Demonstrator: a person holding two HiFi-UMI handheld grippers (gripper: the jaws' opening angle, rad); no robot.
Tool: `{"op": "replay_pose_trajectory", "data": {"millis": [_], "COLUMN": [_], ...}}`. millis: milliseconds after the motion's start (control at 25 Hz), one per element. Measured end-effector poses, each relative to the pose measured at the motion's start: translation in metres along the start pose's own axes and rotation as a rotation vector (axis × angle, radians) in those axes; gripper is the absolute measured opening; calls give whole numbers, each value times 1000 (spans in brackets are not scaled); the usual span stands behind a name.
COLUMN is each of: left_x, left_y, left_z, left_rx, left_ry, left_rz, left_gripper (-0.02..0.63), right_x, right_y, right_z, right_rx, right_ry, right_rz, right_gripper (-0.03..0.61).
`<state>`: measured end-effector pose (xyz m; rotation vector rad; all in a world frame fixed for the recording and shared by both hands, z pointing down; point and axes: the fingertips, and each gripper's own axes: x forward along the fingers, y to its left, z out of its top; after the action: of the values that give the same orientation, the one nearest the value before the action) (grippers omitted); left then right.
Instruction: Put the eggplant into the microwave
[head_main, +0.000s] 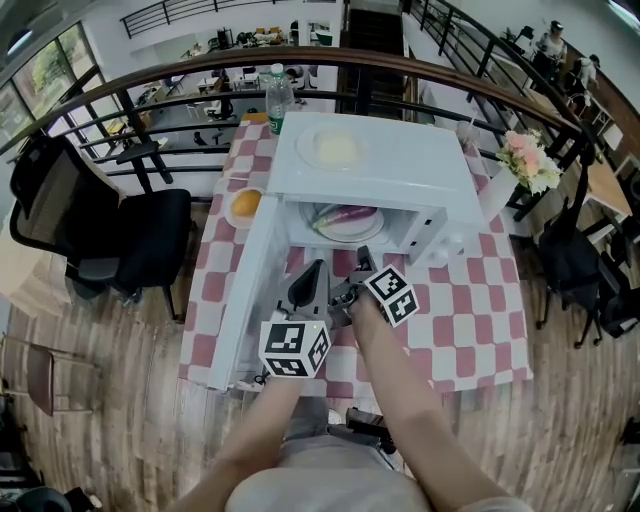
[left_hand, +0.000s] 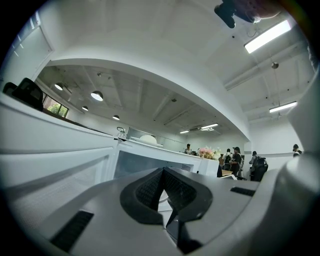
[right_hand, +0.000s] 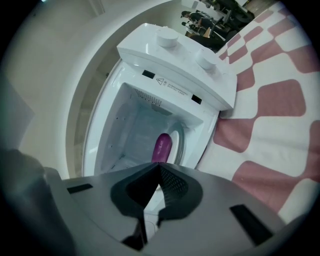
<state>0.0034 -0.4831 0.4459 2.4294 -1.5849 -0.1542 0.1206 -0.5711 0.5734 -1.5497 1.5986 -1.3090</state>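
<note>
I see both tools hanging just in front of the open microwave (head_main: 385, 170), side by side and close together. My left gripper (head_main: 314, 270) has its jaws pressed together with nothing between them; its own camera shows the tips (left_hand: 162, 171) meeting, with the swung-out door (left_hand: 55, 165) to its left and the oven mouth straight ahead. My right gripper (head_main: 362, 258) is clenched too and holds nothing; its tips (right_hand: 159, 166) meet just short of the cavity. The eggplant (right_hand: 162, 147) lies beyond those tips, inside the microwave (right_hand: 170, 55), resting on a pale plate (right_hand: 181, 145) on the oven floor. From the head camera the eggplant (head_main: 346, 213) sits on that plate (head_main: 352, 234) ahead of both tools, apart from either one. The door (head_main: 245, 290) stands open to the left of my left gripper. The red-and-white checked cloth (head_main: 460, 320) spreads out to the right of my right gripper. Past the door's far end, to the left, sits an orange fruit (head_main: 246, 203).
</note>
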Motion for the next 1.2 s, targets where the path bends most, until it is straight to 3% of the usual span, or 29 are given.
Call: {"op": "replay_pose_trajectory", "data": {"millis": [400,800,1200], "left_x": [-20,-42,-63], "left_y": [-19,-39,-50], "left_z": [7,6,7], "left_rx": [-10,1,26], "left_ry": [-22,-28,-36], "left_rz": [-14,-35,-52], "left_gripper": [5,5,5], "right_x": [-48,-104,-154], "right_y": [26,30,74], "right_z": [-2,-6,2], "right_rx": [-134,-222,-421], "right_ry": [56,92,63], "right_rz": [150,215,291], "right_gripper": [23,23,23]}}
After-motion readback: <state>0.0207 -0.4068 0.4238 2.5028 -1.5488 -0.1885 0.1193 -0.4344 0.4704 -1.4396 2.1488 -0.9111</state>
